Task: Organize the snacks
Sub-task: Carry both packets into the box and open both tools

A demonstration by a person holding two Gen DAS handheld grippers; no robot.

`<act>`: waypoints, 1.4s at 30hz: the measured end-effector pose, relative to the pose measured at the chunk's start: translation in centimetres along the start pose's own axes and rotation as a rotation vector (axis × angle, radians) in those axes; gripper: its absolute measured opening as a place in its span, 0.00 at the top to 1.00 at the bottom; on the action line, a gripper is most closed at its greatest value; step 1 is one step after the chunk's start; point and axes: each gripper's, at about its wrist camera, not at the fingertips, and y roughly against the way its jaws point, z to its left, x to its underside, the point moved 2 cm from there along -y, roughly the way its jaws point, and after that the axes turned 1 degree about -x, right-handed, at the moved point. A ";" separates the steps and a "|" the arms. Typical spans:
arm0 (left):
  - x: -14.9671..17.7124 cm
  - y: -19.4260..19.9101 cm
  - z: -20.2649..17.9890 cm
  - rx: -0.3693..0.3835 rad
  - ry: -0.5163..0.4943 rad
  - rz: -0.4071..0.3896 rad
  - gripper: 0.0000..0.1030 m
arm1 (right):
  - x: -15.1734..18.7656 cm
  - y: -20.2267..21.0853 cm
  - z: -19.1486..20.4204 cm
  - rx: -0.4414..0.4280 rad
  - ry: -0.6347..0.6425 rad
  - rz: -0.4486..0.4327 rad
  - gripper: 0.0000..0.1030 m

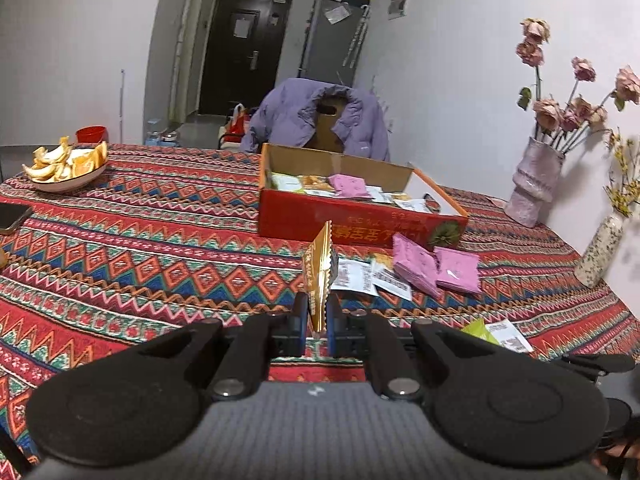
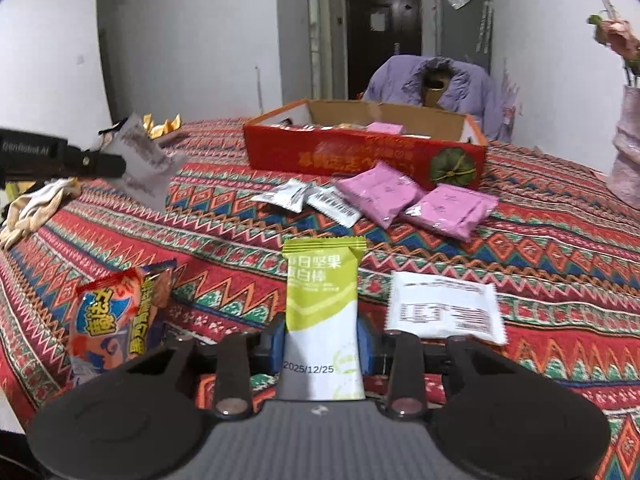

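**Q:** What is each gripper carrying over the patterned bench (image 1: 160, 240)?

**A:** The left gripper (image 1: 318, 320) is clamped on a gold sachet (image 1: 319, 276), held on edge between its fingers. The right gripper (image 2: 322, 344) has its fingers pressed against both sides of a green-and-white nut bar (image 2: 322, 312), held upright; whether the bar is lifted off the bench cannot be told from here.

**Q:** Where does the cargo go?

**A:** Judging by the task, into the red box (image 1: 352, 220), which sits ahead of both grippers, open-topped and already holding packets. Two pink packets (image 2: 416, 204) lie just in front of its near wall, with white sachets (image 2: 316, 200) beside them.

**Q:** How should the drop be done well?

**A:** Each gripper should probably travel forward high enough to clear the box's near wall and the loose packets in front of it, then release only once over the cardboard interior. The gold sachet is thin and gripped by one end, so it may flop; lowering it close to the contents before opening seems wise.

**Q:** Anything left afterwards?

**A:** A white sachet (image 2: 444, 308) to the right of the right gripper and an orange snack bag (image 2: 116, 316) to its left wait on the cloth.
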 end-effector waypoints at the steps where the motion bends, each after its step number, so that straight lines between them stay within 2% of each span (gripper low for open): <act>1: -0.1 0.0 -0.2 0.005 -0.001 -0.003 0.91 | 0.0 0.2 -0.1 0.000 -0.003 -0.008 0.67; 5: -1.1 -0.5 -0.8 0.030 0.003 -0.011 0.91 | -1.1 0.8 -0.9 -0.044 -0.044 -0.040 0.67; 8: -4.1 -2.7 -1.4 0.062 -0.019 -0.011 0.91 | -3.5 0.3 -2.1 -0.105 -0.078 -0.084 0.67; 14: -11.8 -9.1 -2.7 0.096 -0.062 -0.018 0.91 | -12.2 -1.6 -6.2 -0.183 -0.104 -0.183 0.67; 17: -14.9 -14.0 -3.2 0.099 -0.060 0.018 0.91 | -17.0 -4.5 -8.6 -0.147 -0.098 -0.195 0.67; 20: -16.7 -19.5 -3.7 0.102 -0.030 0.075 0.91 | -21.1 -9.1 -11.2 -0.099 -0.122 -0.175 0.67; 23: -17.4 -24.4 -4.0 0.128 0.037 0.154 0.91 | -23.6 -15.4 -14.3 -0.111 -0.216 -0.079 0.67; 27: -17.0 -29.1 -4.9 0.123 0.049 0.225 0.91 | -25.0 -21.8 -16.0 -0.016 -0.236 0.004 0.67; 30: -15.9 -31.9 -5.3 0.110 0.043 0.277 0.89 | -24.7 -24.9 -16.3 0.045 -0.236 0.043 0.65; 31: -15.6 -32.3 -5.4 0.114 0.040 0.287 0.87 | -24.6 -25.5 -16.3 0.062 -0.234 0.051 0.64; 33: -15.0 -32.8 -5.4 0.121 0.030 0.297 0.71 | -24.2 -26.3 -16.5 0.069 -0.244 0.061 0.61; 35: -14.9 -32.5 -5.3 0.129 0.025 0.281 0.58 | -23.9 -26.4 -16.5 0.063 -0.242 0.052 0.60; 42: -16.9 -29.5 -4.2 0.109 0.011 0.201 0.42 | -24.5 -22.6 -16.6 0.068 -0.218 -0.020 0.51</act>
